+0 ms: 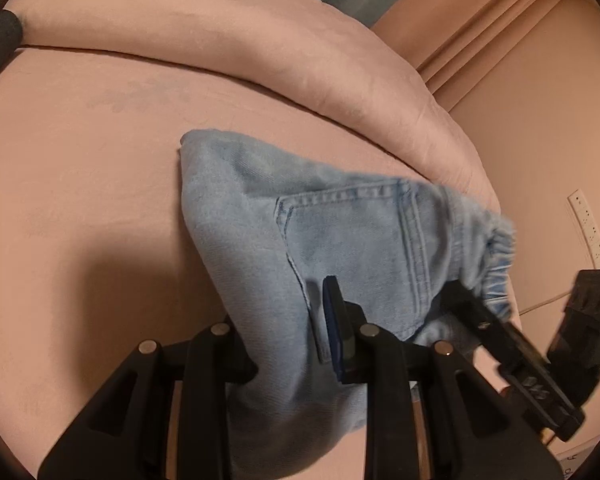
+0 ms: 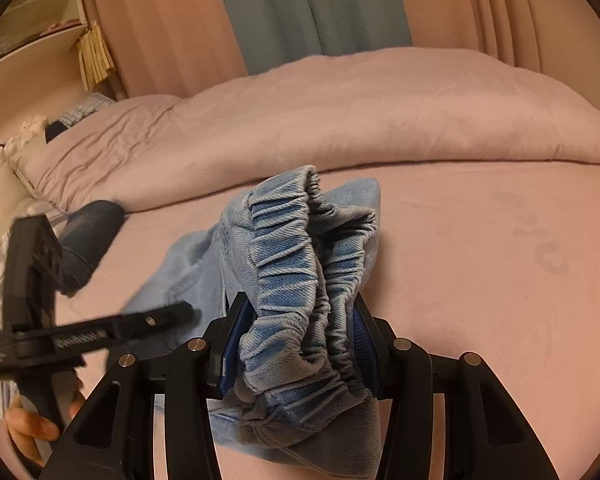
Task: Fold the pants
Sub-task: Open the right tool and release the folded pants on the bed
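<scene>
Light blue denim pants (image 1: 260,208) hang bunched above the pink bed sheet (image 1: 80,180), with a back pocket facing the left wrist view. My left gripper (image 1: 288,308) is shut on the fabric near that pocket. One blue pad (image 1: 334,320) shows, and cloth hides the other finger. In the right wrist view my right gripper (image 2: 300,300) is shut on the gathered elastic waistband (image 2: 284,240), which bulges between its blue pads (image 2: 236,340). The right gripper (image 1: 480,320) grips the waistband at the right of the left wrist view. The left gripper (image 2: 160,316) sits to the left in the right wrist view, held by a hand (image 2: 32,428).
A rumpled pink duvet (image 2: 340,112) is heaped along the far side of the bed. A dark rounded object (image 2: 92,232) lies at its edge on the left. Teal curtains (image 2: 300,8) hang behind. A plaid pillow (image 2: 88,108) lies far left. A white power strip (image 1: 588,228) shows at the right.
</scene>
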Motion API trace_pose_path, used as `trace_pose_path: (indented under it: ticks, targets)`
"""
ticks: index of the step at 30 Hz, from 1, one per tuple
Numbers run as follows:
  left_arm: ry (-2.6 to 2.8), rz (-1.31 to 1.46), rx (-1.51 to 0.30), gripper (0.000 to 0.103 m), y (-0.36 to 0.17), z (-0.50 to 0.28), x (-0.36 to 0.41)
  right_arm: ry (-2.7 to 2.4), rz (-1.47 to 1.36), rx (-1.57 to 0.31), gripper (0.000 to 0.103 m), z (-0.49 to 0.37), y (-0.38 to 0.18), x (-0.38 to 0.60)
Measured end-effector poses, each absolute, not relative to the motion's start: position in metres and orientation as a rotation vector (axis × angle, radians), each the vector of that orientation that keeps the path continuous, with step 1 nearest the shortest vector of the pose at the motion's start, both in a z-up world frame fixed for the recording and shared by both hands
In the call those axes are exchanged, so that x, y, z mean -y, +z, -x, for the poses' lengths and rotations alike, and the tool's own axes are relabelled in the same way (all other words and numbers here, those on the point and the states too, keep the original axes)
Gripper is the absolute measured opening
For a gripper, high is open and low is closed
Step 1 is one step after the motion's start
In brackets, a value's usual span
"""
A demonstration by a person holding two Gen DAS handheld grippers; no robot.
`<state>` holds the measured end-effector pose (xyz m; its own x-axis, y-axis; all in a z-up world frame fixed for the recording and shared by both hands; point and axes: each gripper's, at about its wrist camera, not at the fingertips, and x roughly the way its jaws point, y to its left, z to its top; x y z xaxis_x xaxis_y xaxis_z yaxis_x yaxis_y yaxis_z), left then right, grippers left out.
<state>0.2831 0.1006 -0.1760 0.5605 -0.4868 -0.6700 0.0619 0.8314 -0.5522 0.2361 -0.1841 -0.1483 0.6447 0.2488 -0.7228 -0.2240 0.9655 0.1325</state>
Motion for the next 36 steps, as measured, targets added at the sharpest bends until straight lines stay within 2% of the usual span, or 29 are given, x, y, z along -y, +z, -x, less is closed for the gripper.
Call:
trace_pose_path:
  ticks: [2,3,4,5,6,8,11,16,18,20,23,25,30,31,32,33,34,36]
  targets:
    - [-0.308,0.506,-0.944,0.026,-0.179,-0.286,-0.106,0.269,-0.044,-0.867,0.05,-0.244,-0.158,0.189]
    - [-0.289,0.499,-0.954,0.031,-0.183,-0.292,-0.11,0.27,-0.062,-0.892,0.05,-0.247,-0.164,0.194]
    - [-0.283,0.501,-0.964,0.041,-0.187,-0.296,-0.112,0.267,-0.08,-0.909,0.051,-0.251,-0.167,0.199]
    - [-0.271,0.507,-0.974,0.049,-0.189,-0.296,-0.114,0.268,-0.12,-0.936,0.055,-0.254,-0.173,0.207]
    - [-0.253,0.512,-0.977,0.051,-0.19,-0.293,-0.119,0.27,-0.15,-0.954,0.065,-0.256,-0.177,0.214]
    - [-0.247,0.499,-0.968,0.051,-0.185,-0.288,-0.126,0.25,-0.249,-0.991,0.072,-0.253,-0.181,0.236]
    - [-0.213,0.395,-0.893,0.049,-0.16,-0.269,-0.131,0.249,-0.348,-0.949,0.072,-0.239,-0.163,0.262]
    - [-0.325,0.347,-0.823,0.053,-0.131,-0.265,-0.108,0.315,-0.249,-0.753,0.072,-0.224,-0.111,0.243]
    - [-0.362,0.347,-0.864,0.053,-0.14,-0.274,-0.093,0.342,-0.163,-0.736,0.055,-0.231,-0.105,0.215]
    - [-0.349,0.332,-0.918,0.053,-0.158,-0.291,-0.074,0.336,-0.094,-0.776,0.049,-0.243,-0.116,0.196]
    - [-0.31,0.261,-0.987,0.052,-0.191,-0.297,-0.062,0.224,0.015,-0.959,0.049,-0.264,-0.167,0.188]
    - [-0.31,0.186,-0.958,0.052,-0.188,-0.293,-0.056,0.238,-0.064,-0.979,0.049,-0.263,-0.185,0.2]
    - [-0.209,0.186,-0.968,0.054,-0.171,-0.29,-0.063,0.232,-0.085,-0.954,0.05,-0.246,-0.165,0.203]
    - [-0.17,0.184,-0.952,0.059,-0.164,-0.284,-0.066,0.22,-0.072,-0.94,0.05,-0.239,-0.156,0.203]
    - [-0.144,0.183,-0.945,0.072,-0.16,-0.282,-0.068,0.213,-0.057,-0.926,0.055,-0.233,-0.147,0.204]
    - [-0.112,0.187,-0.931,0.078,-0.15,-0.274,-0.074,0.204,-0.038,-0.915,0.063,-0.226,-0.14,0.203]
    - [-0.098,0.19,-0.919,0.085,-0.143,-0.267,-0.076,0.191,-0.015,-0.903,0.066,-0.22,-0.131,0.201]
    - [-0.069,0.189,-0.892,0.092,-0.127,-0.25,-0.081,0.188,0.025,-0.879,0.072,-0.203,-0.112,0.194]
